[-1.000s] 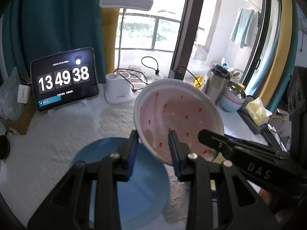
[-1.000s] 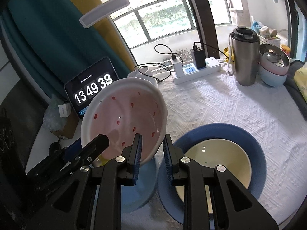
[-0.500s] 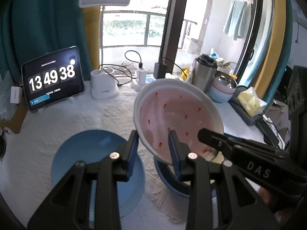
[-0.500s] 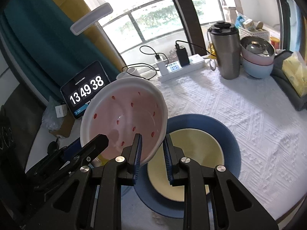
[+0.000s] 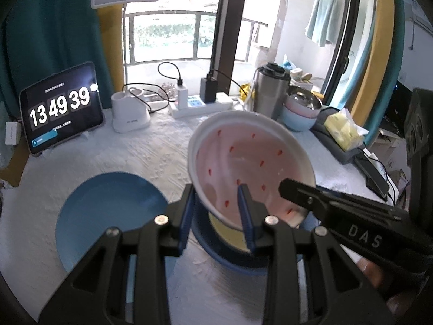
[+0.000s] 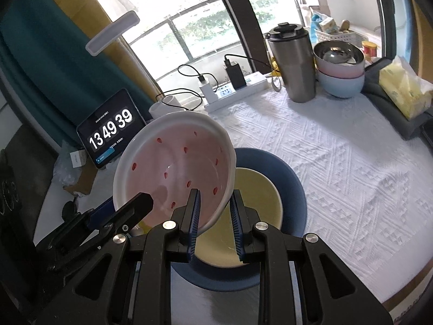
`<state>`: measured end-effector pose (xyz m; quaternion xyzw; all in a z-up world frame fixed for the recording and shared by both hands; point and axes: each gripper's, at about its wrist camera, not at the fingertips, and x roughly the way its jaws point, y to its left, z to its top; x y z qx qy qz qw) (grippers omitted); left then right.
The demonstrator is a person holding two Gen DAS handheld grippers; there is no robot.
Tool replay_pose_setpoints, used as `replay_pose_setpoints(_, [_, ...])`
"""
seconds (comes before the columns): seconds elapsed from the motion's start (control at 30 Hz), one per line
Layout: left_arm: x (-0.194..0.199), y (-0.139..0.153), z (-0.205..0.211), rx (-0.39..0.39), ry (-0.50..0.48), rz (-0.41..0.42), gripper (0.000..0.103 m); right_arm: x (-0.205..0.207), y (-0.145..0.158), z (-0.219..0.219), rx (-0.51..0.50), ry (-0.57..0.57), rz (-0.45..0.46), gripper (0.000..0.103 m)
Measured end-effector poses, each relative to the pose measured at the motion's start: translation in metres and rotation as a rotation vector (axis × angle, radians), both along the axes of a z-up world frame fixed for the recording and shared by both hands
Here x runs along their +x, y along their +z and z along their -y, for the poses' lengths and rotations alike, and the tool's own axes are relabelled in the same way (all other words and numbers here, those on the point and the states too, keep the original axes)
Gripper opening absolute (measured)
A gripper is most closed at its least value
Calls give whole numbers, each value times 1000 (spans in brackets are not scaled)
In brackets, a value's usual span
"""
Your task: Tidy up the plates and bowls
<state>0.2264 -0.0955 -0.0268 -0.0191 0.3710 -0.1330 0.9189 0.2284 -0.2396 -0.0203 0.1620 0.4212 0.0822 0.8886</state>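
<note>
While both tools grip its rim from opposite sides, the pink bowl (image 5: 251, 173) with red specks hangs tilted in the air above the desk (image 6: 338, 162), its open side turned toward the cameras. The left tool (image 5: 216, 211) has its blue-padded fingers closed on the near edge, one finger inside the bowl and one outside — the right tool (image 6: 213, 216) pinches the opposite edge the same way. Directly beneath the bowl sits a yellow bowl (image 6: 257, 211) resting in a dark blue plate (image 6: 292, 178) on the white textured cloth. A second, lighter blue plate (image 5: 108, 214) lies flat on the desk just beside that stack, to the left in the left wrist view. At the back of the desk a tablet (image 5: 62, 108) shows 13 49 39, next to a white lamp base (image 5: 130, 113) and a power strip (image 6: 235, 92) with chargers plugged in. Farther right stand a steel flask (image 6: 293, 62) and a stack of bowls (image 6: 339, 73) — steel on pink on pale blue — with a yellow pack of tissues (image 6: 406, 89) near them.
</note>
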Motion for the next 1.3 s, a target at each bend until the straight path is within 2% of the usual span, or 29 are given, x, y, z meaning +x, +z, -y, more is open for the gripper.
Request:
replay_pose_setpoints(0.8, [-5, -32, 20, 12, -57, -72, 33, -17, -28, 19, -19, -53, -87, 24])
replay_pose_setpoints(1.3, [4, -41, 14, 7, -58, -113, 33, -12, -30, 20, -10, -68, -115, 26])
